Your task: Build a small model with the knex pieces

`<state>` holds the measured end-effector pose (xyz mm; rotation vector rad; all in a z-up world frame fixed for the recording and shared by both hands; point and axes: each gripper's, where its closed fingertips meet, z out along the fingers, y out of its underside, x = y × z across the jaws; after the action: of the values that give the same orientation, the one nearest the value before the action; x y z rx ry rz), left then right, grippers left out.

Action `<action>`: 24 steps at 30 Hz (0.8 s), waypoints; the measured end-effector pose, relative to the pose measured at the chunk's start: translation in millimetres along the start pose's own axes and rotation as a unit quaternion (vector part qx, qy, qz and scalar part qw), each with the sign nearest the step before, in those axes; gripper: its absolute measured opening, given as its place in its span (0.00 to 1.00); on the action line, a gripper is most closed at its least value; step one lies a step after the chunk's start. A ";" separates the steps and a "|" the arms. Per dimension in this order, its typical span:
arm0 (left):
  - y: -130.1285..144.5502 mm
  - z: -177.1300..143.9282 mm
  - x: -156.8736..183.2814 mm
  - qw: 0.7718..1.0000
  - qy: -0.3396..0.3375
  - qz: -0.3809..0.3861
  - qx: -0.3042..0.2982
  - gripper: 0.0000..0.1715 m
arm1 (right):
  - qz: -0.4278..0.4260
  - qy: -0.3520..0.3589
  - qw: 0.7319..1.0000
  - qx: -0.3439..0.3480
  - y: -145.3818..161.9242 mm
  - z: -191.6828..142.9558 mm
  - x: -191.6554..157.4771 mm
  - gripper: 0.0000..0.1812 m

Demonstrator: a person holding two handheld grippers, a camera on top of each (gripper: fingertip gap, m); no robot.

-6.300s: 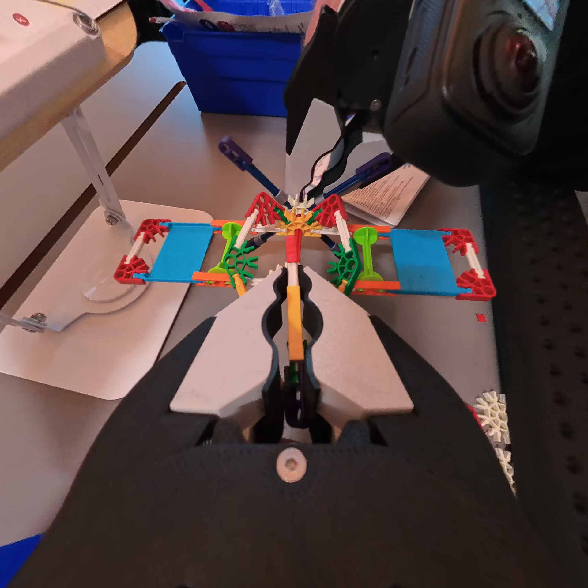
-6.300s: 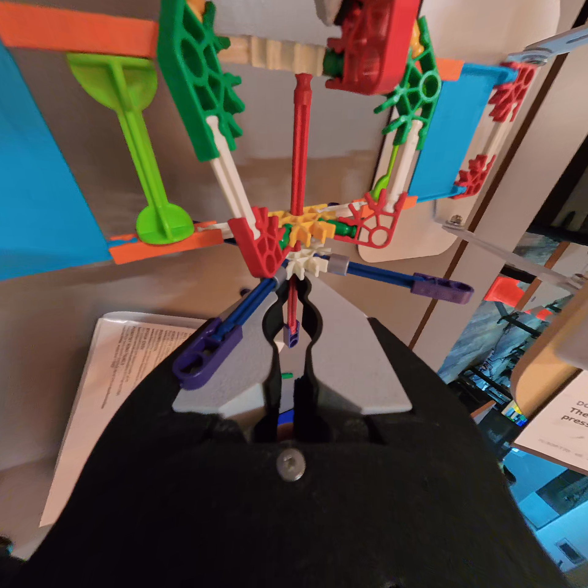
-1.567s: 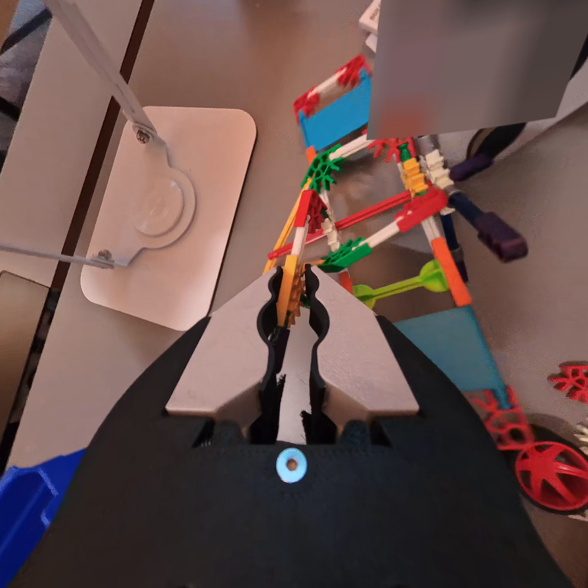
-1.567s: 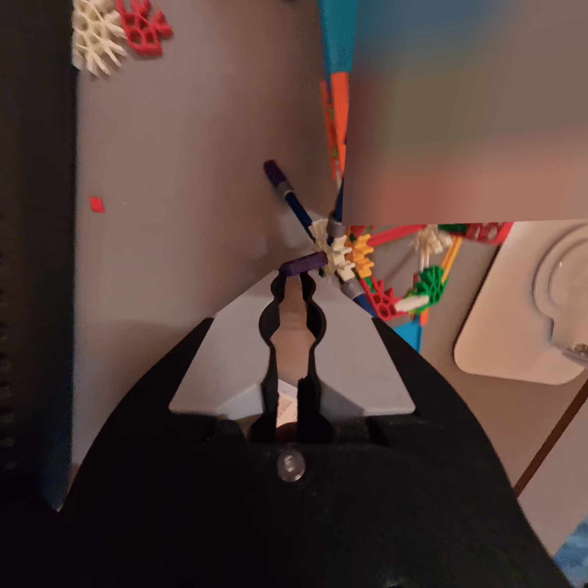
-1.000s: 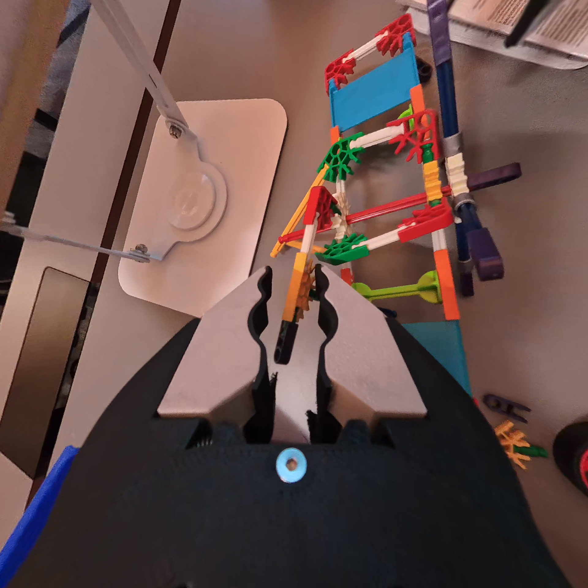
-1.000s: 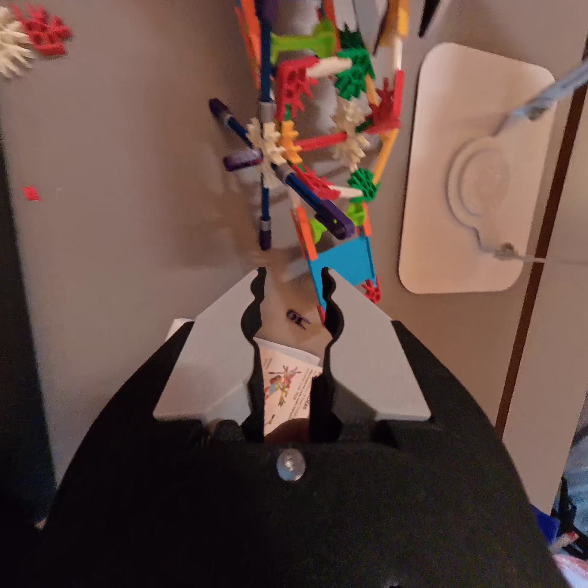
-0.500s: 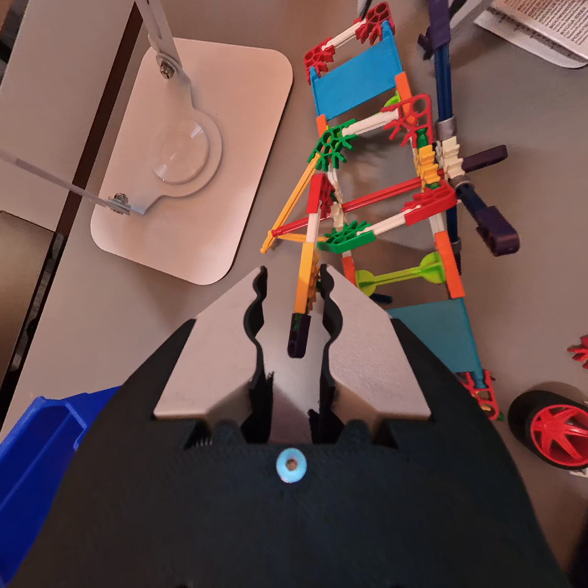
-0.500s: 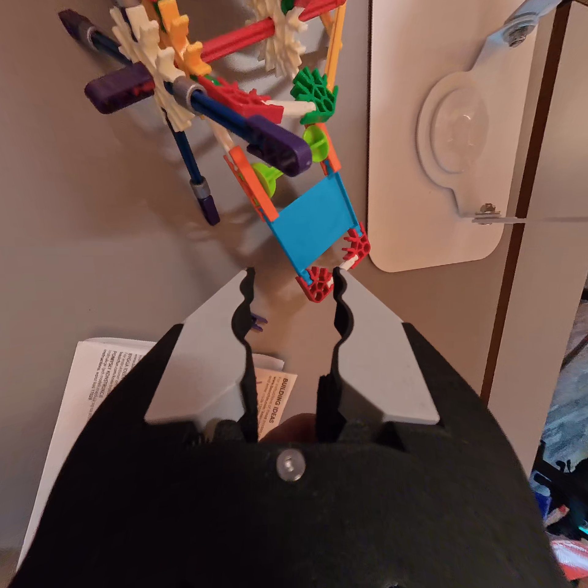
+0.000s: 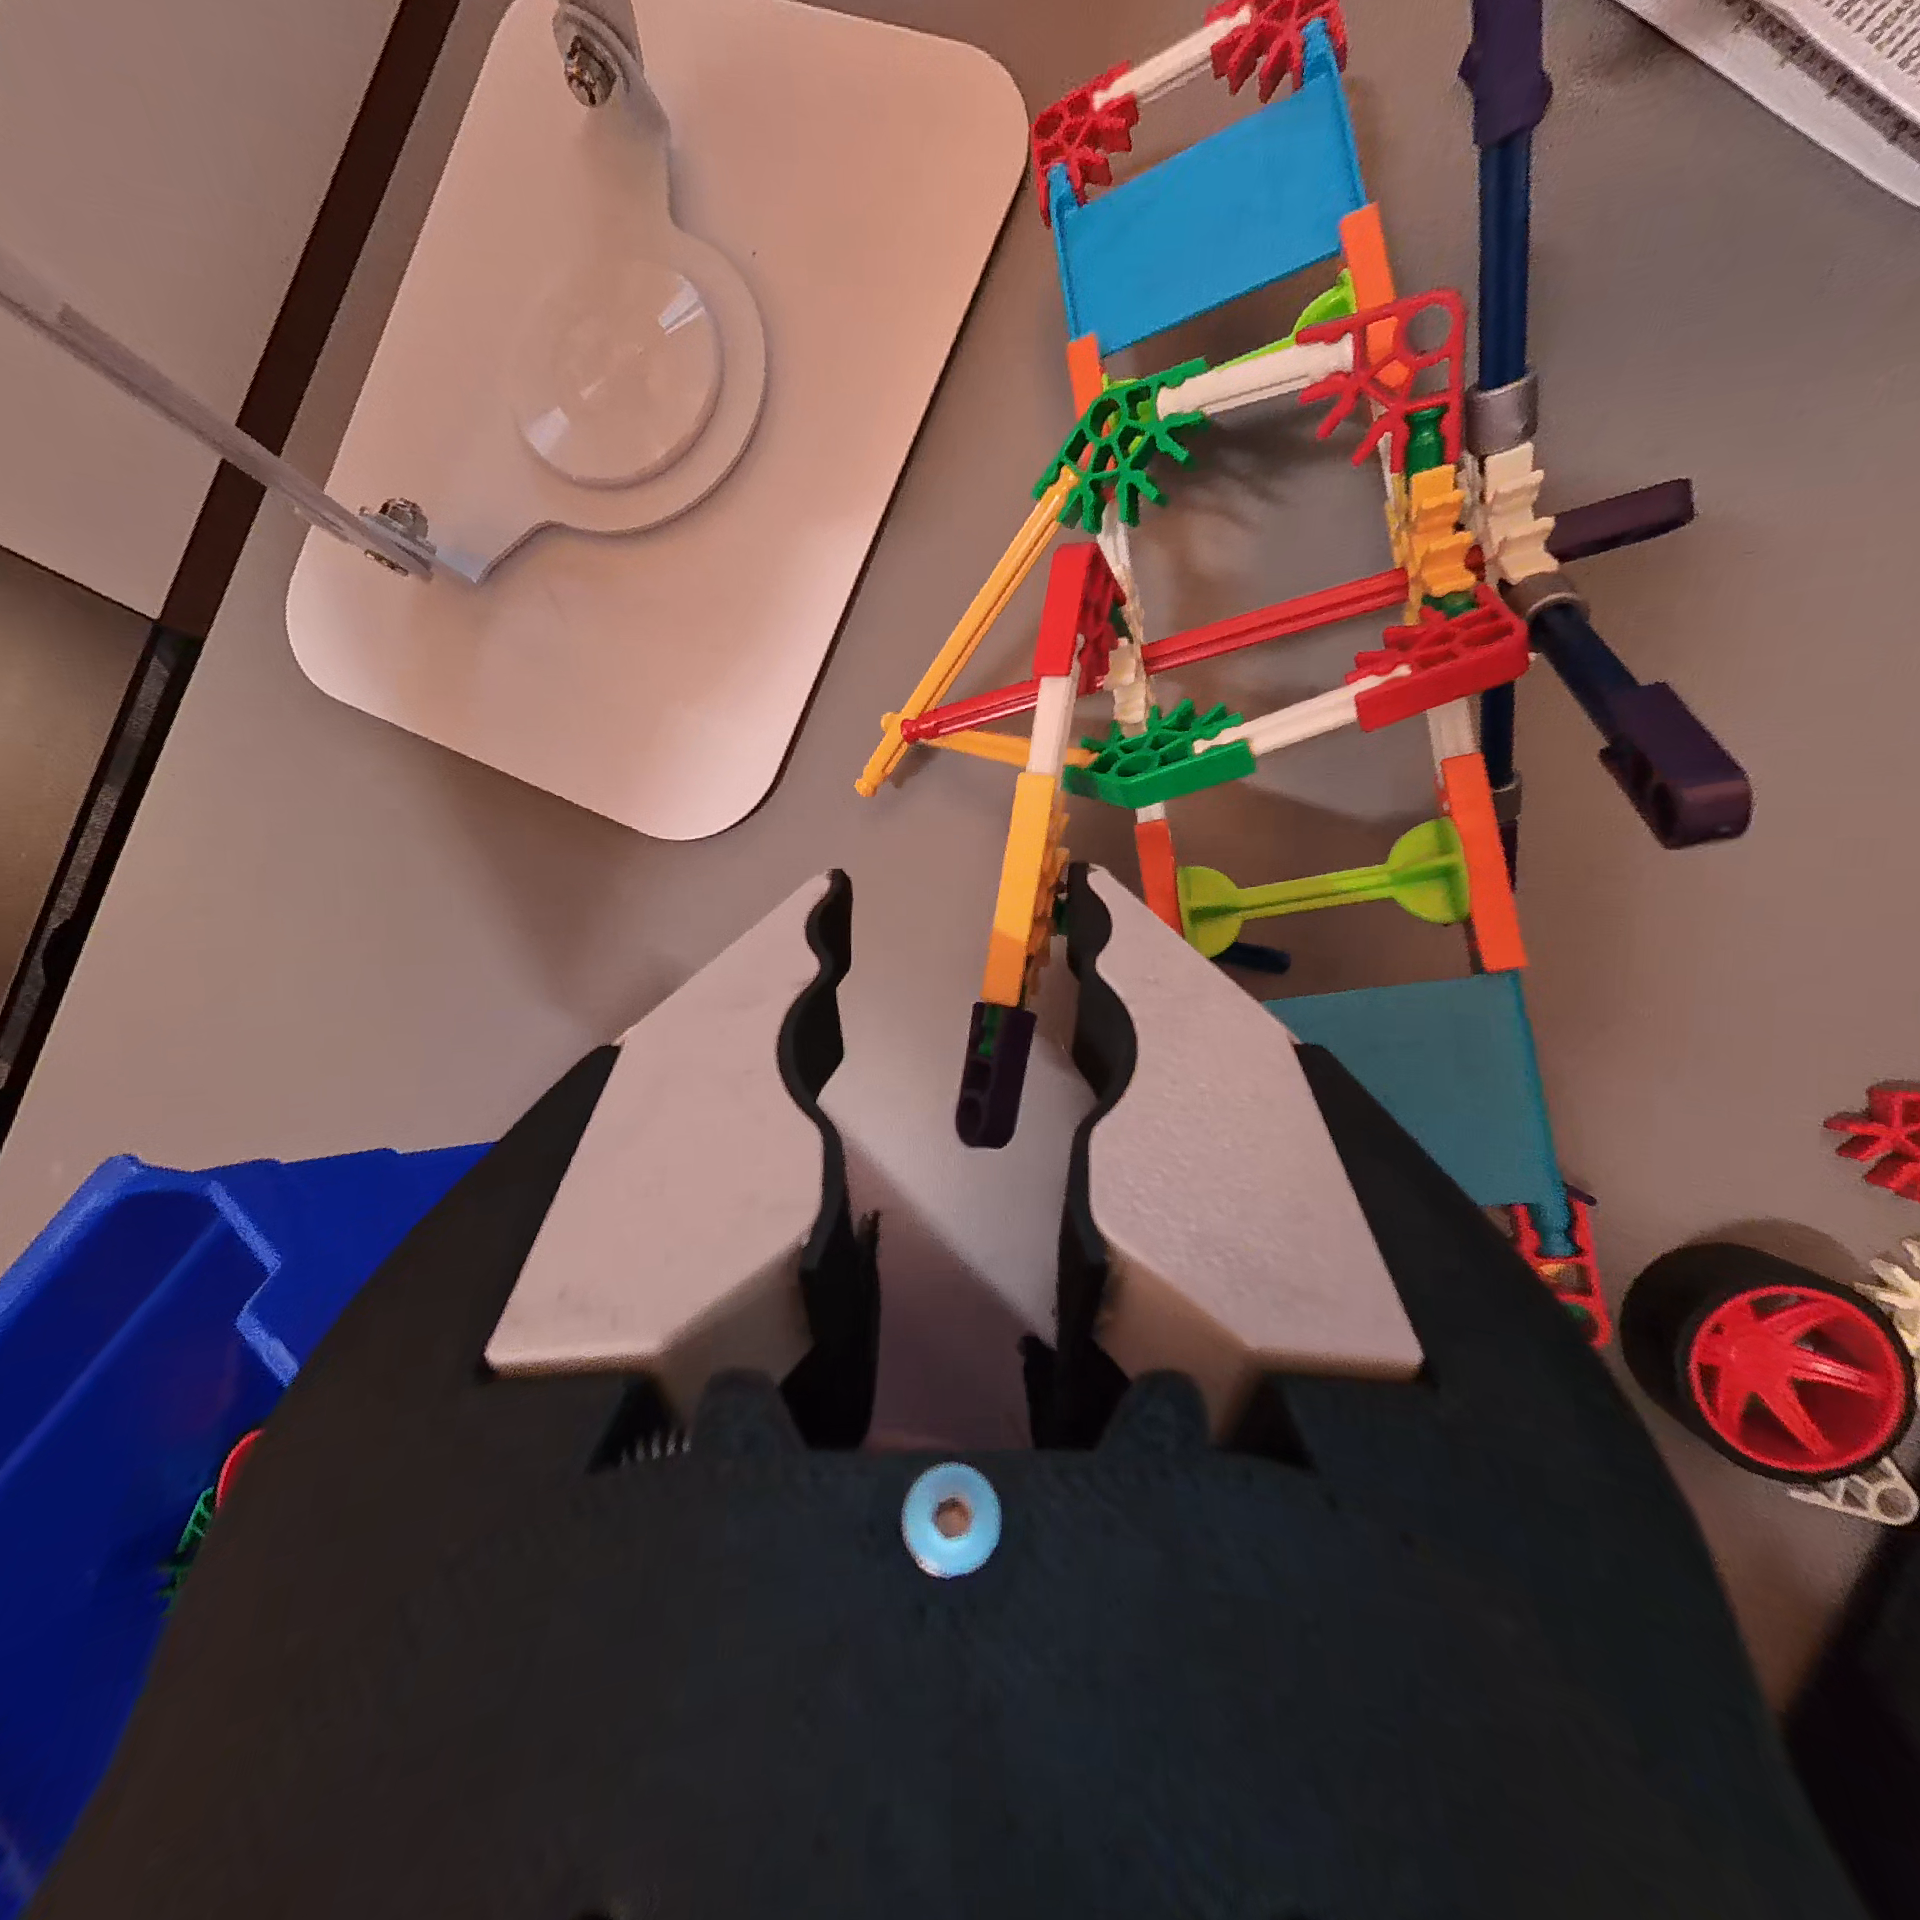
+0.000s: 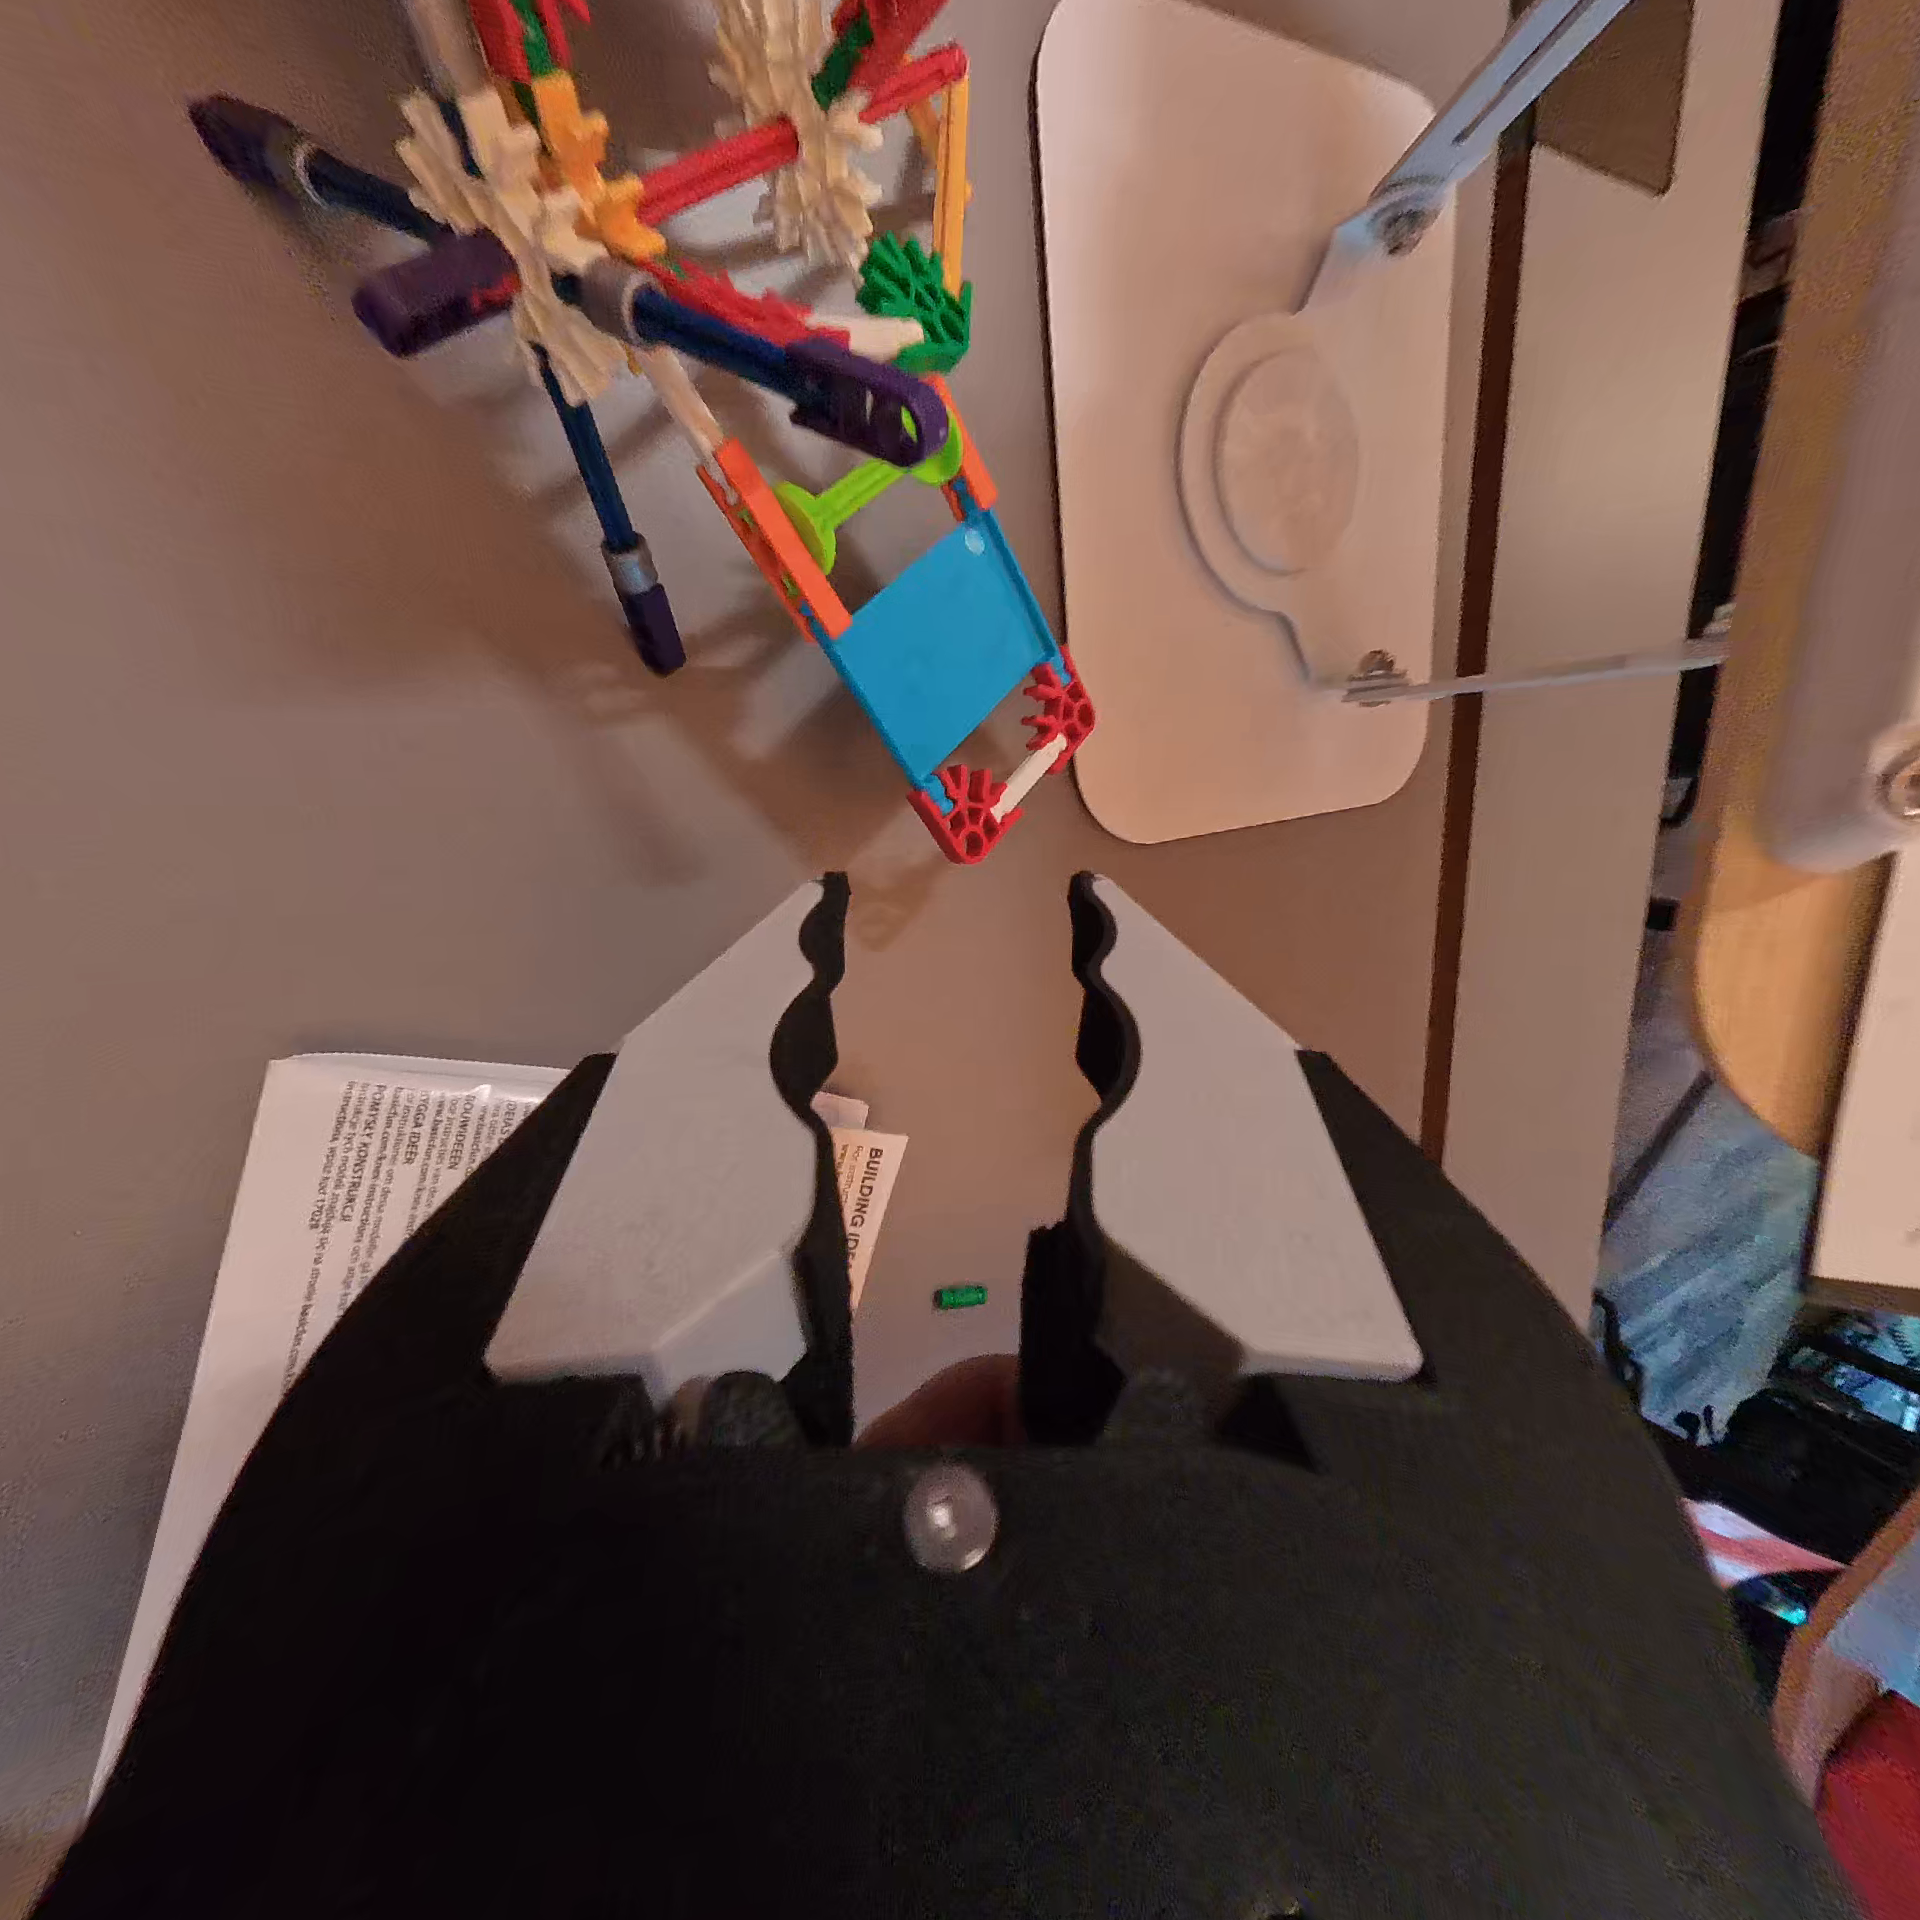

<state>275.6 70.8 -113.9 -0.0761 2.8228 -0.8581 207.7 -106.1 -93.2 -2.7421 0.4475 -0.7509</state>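
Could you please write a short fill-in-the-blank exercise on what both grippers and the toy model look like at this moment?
1. The left gripper is ____, with the model's orange tail rod between its fingers.
2. The right gripper is open and holds ____.
3. The panel nearest the right gripper is ____ in colour.

Missing words: open; nothing; blue

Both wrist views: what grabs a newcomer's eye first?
The multicoloured construction-toy model lying on the grey table, its orange tail rod reaching between the fingers of the open left gripper. The right gripper, also open, holds nothing just short of the model's blue wing panel. A white stand base plate lies beside the model.
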 end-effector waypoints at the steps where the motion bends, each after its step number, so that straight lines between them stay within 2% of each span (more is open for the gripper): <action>1: -0.7 -0.8 -1.6 1.000 -0.005 -0.002 0.001 0.24 | -0.004 0.007 1.000 0.003 -3.3 -3.3 0.7 0.23; 6: -3.1 -2.9 -8.1 0.999 -0.017 -0.032 0.004 0.28 | -0.015 0.023 0.999 0.023 -22.1 -3.6 -0.1 0.24; 8: -9.1 -6.0 -4.8 0.998 0.003 -0.051 0.025 0.28 | -0.017 0.022 0.999 0.032 -29.5 0.1 -1.6 0.25; 14: -1.9 -5.9 -4.2 0.999 0.004 -0.042 0.014 0.22 | -0.023 0.033 0.997 0.069 -55.8 -0.5 -4.9 0.25; 19: -4.7 -4.3 6.4 0.999 0.032 -0.031 0.022 0.08 | -0.023 0.014 0.993 0.115 -81.7 -3.9 -19.9 0.24; 24: -3.6 -0.5 9.0 0.999 0.036 -0.036 0.015 0.08 | -0.049 -0.021 0.991 0.125 -100.3 -0.4 -49.4 0.25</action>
<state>266.6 67.2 -113.0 -0.1479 2.8885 -0.9351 189.5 3.7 -82.1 -2.5534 0.1945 -0.7167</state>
